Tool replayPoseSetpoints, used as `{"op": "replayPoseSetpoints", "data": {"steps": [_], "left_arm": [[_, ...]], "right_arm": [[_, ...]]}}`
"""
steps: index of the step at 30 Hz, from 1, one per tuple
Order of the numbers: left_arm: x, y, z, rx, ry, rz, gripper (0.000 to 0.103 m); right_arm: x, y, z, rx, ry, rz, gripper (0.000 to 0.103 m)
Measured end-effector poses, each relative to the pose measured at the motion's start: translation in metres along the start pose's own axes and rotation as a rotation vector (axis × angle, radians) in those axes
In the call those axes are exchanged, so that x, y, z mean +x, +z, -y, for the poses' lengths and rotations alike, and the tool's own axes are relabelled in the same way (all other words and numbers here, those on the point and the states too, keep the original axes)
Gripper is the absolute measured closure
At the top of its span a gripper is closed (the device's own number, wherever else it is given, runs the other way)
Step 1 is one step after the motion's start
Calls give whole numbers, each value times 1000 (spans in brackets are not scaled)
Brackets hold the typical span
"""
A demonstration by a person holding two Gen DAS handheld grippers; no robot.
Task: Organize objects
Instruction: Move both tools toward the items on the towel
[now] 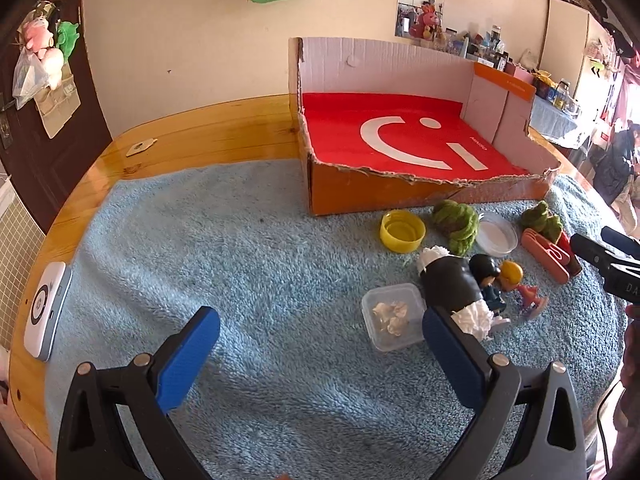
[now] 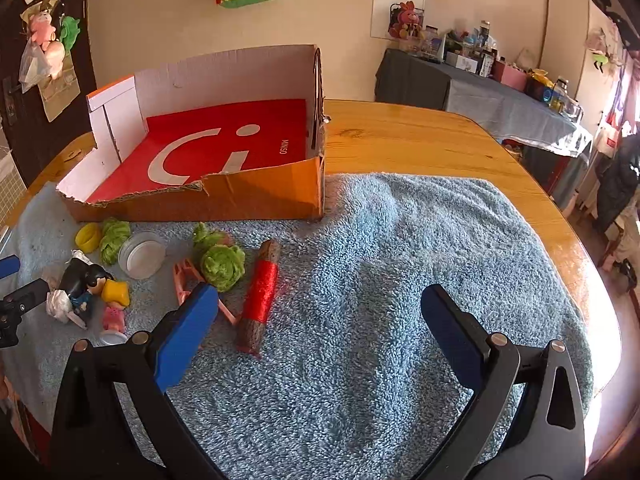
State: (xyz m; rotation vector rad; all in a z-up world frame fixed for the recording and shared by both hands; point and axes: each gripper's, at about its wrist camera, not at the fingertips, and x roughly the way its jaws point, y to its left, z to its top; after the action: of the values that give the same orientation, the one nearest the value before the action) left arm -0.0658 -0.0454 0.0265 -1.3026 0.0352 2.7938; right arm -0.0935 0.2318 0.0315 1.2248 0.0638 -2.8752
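Note:
A torn cardboard box (image 1: 360,194) (image 2: 260,194) with a red liner stands at the back of the blue towel (image 1: 240,260) (image 2: 400,260). In front of it lie a yellow cap (image 1: 402,230) (image 2: 89,237), two green lettuce toys (image 1: 456,222) (image 2: 222,265), a clear round lid (image 1: 497,234) (image 2: 142,254), a pink clip (image 1: 546,254) (image 2: 186,278), a stick wound with red thread (image 2: 260,292), small figurines (image 1: 494,280) (image 2: 86,282) and a clear square container (image 1: 394,316). My left gripper (image 1: 320,340) is open, its right finger beside the container. My right gripper (image 2: 320,320) is open over bare towel, right of the stick.
A white device (image 1: 46,316) lies at the wooden table's left edge, and a small tag (image 1: 140,146) sits on the wood behind the towel. A cluttered side table (image 2: 500,92) stands at the back right. A person (image 1: 616,160) is at the far right.

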Motion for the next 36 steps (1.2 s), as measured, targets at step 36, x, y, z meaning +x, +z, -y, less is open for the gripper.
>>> {"op": "replayPoseSetpoints", "data": {"steps": [36], "left_arm": [[14, 7, 13, 126, -64, -61, 18]], "right_arm": [[17, 3, -1, -30, 33, -69, 3]]}}
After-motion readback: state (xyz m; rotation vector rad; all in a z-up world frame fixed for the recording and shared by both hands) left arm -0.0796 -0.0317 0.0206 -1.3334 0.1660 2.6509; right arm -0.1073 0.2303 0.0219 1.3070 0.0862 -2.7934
